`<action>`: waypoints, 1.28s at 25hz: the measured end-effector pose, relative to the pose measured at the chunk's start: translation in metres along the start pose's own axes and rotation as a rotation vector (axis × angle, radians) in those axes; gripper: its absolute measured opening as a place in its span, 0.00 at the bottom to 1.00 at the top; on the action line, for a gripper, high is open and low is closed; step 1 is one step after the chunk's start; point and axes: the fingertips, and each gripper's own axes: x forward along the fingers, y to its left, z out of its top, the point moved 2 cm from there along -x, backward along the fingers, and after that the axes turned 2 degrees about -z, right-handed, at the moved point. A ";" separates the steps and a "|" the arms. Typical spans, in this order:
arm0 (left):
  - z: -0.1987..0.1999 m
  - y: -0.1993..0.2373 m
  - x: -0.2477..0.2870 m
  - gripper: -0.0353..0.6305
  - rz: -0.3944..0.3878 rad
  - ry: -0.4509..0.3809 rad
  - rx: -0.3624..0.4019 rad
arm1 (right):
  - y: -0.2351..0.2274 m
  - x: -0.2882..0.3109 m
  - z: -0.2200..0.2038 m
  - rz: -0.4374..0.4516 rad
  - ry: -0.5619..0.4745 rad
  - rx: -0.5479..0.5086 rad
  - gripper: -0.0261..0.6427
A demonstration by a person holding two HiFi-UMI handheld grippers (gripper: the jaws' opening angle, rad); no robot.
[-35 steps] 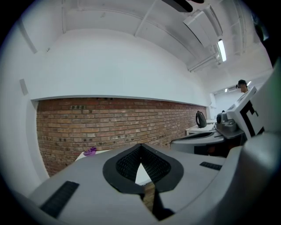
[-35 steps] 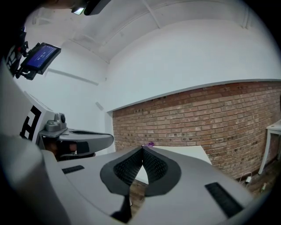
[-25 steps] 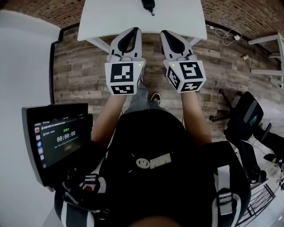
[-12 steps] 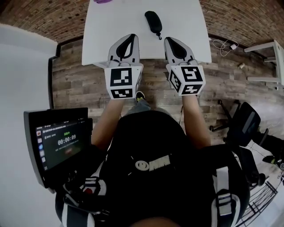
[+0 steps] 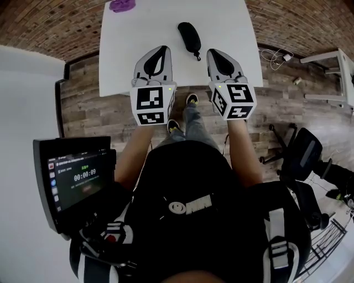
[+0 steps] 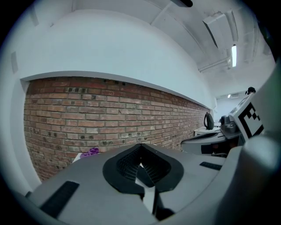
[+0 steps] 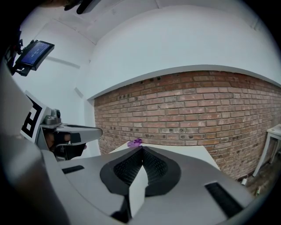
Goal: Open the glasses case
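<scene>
The black glasses case (image 5: 189, 36) lies closed on the white table (image 5: 133, 61), a little beyond and between my two grippers. My left gripper (image 5: 161, 50) hangs over the table's near part, to the left of the case, its jaws shut on nothing. To the right of the case, my right gripper (image 5: 216, 53) is also shut and empty. Neither touches the case. In the left gripper view the left gripper (image 6: 140, 147) shows its pads pressed together. In the right gripper view the right gripper (image 7: 142, 148) looks the same. The case is hidden in both gripper views.
A purple object (image 5: 122, 5) lies at the table's far left corner. A tablet screen (image 5: 74, 179) hangs at my left side. On the wooden floor to the right stand an office chair (image 5: 303, 150) and a white stand (image 5: 334, 58), with cables (image 5: 279, 54) nearby. A brick wall (image 6: 109, 118) lies behind the table.
Both grippers have moved forward from before the table's edge to over its near part. The case and the purple object have come fully into the head view.
</scene>
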 end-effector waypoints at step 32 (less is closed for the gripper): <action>-0.036 0.077 0.195 0.37 0.006 0.167 -0.112 | -0.065 0.230 -0.169 0.437 0.737 0.142 0.50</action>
